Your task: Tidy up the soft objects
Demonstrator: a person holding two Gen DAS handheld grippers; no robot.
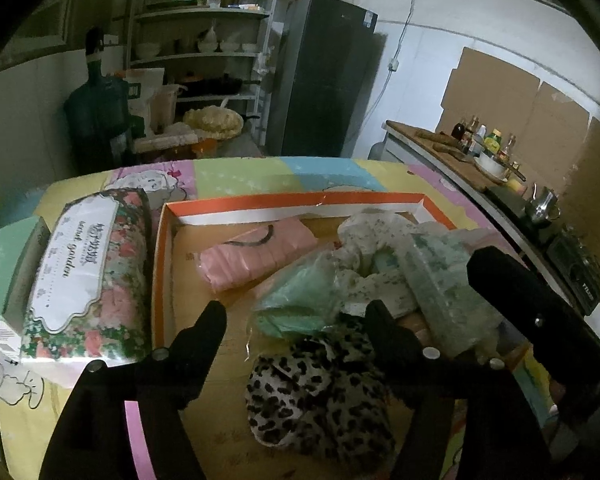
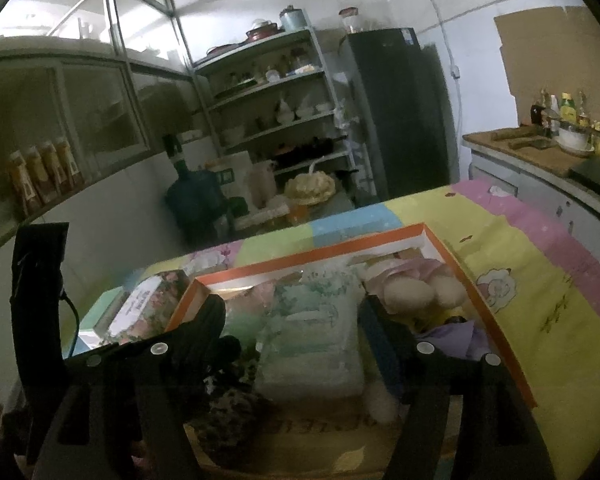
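Note:
A shallow orange-rimmed cardboard box (image 1: 292, 200) lies on a pastel cartoon tablecloth. It holds a pink pack (image 1: 256, 254), a green bag (image 1: 296, 300), a leopard-print cloth (image 1: 316, 396), a white floral cloth (image 1: 372, 236) and a pale green tissue pack (image 2: 312, 344). My left gripper (image 1: 298, 314) is open above the green bag and the leopard cloth, its pads touching neither. My right gripper (image 2: 293, 312) is open astride the pale green tissue pack, with a gap beside its left finger. A cream plush toy (image 2: 420, 292) lies in the box's right end.
A floral tissue pack (image 1: 88, 272) and a mint box (image 1: 12, 264) lie left of the cardboard box. Behind the table stand a shelf unit (image 1: 204, 52), a dark fridge (image 1: 324, 76) and a water jug (image 1: 96, 108). A counter with bottles (image 1: 480, 144) runs along the right.

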